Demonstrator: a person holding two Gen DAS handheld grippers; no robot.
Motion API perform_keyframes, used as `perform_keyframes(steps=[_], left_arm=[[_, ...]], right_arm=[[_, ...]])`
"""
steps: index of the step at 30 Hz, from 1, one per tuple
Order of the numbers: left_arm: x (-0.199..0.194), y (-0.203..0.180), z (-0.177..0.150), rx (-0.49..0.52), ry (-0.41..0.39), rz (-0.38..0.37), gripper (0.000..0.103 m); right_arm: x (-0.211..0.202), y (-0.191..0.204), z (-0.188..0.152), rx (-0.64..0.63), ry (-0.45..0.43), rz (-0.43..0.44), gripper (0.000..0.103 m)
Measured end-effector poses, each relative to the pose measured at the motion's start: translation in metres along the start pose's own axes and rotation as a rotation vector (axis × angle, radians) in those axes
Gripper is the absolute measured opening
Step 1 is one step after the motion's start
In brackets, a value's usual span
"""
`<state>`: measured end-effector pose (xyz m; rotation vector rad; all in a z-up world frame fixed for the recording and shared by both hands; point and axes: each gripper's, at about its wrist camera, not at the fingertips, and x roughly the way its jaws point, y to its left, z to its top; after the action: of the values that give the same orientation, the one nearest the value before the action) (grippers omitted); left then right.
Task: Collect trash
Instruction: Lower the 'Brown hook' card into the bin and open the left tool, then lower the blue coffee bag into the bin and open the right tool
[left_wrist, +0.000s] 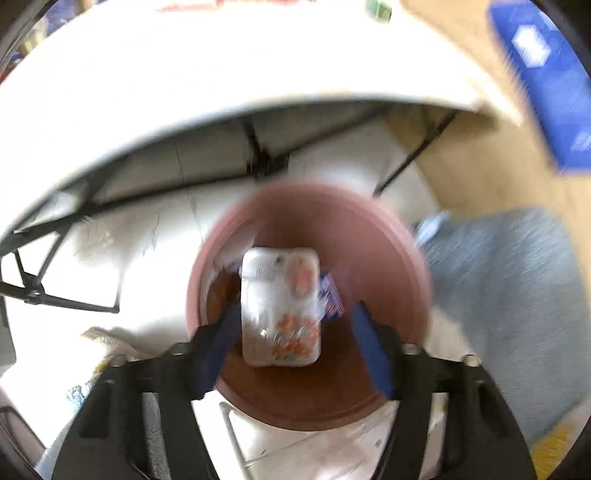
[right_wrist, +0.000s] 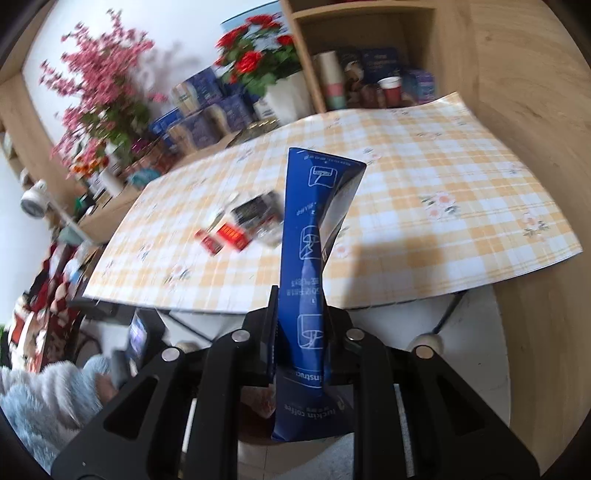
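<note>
Black claw arms fill the six o'clock edge of both views. In the left wrist view, the left claw (left_wrist: 295, 332) is seen with its blue fingers (left_wrist: 221, 343) spread apart, and a white plastic-wrapped packet (left_wrist: 280, 306) lies between them without being pressed, blurred, over the mouth of the reddish-brown bin (left_wrist: 388, 258). The bin stands on the floor below the worktop (left_wrist: 184, 74) edge, which curves across at twelve o'clock. The packet is judged light and crinkly, its film slippery; it is best taken across its short sides.

In the right wrist view, the right claw (right_wrist: 299, 332) is clamped on a flattened blue coffee carton (right_wrist: 314, 240), held near its lower end, the top pointing to twelve o'clock. The carton is judged light, creased and easily crushed. More wrappers (right_wrist: 243, 225) lie on the checked tablecloth (right_wrist: 443, 184) at ten o'clock of the carton.
</note>
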<state>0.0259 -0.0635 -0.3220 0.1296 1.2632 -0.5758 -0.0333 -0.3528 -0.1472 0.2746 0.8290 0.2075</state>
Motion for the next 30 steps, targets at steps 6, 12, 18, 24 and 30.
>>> perform_keyframes(steps=[6, 12, 18, 24, 30], left_arm=[[-0.087, 0.01, -0.01, -0.082, -0.23, 0.02, 0.095], [-0.135, 0.024, -0.02, -0.2, -0.361, 0.06, 0.096], [-0.154, 0.037, -0.03, -0.226, -0.404, 0.138, 0.097], [-0.155, 0.052, -0.04, -0.268, -0.403, 0.178, 0.097], [-0.159, 0.057, -0.045, -0.282, -0.407, 0.205, 0.097]], right_arm=[[0.018, 0.039, -0.024, -0.125, 0.124, 0.108, 0.02], [0.053, 0.075, -0.048, -0.252, 0.247, 0.137, 0.02], [0.101, 0.105, -0.075, -0.39, 0.382, 0.136, 0.02], [0.158, 0.122, -0.101, -0.496, 0.511, 0.103, 0.02], [0.213, 0.121, -0.12, -0.529, 0.595, 0.001, 0.02]])
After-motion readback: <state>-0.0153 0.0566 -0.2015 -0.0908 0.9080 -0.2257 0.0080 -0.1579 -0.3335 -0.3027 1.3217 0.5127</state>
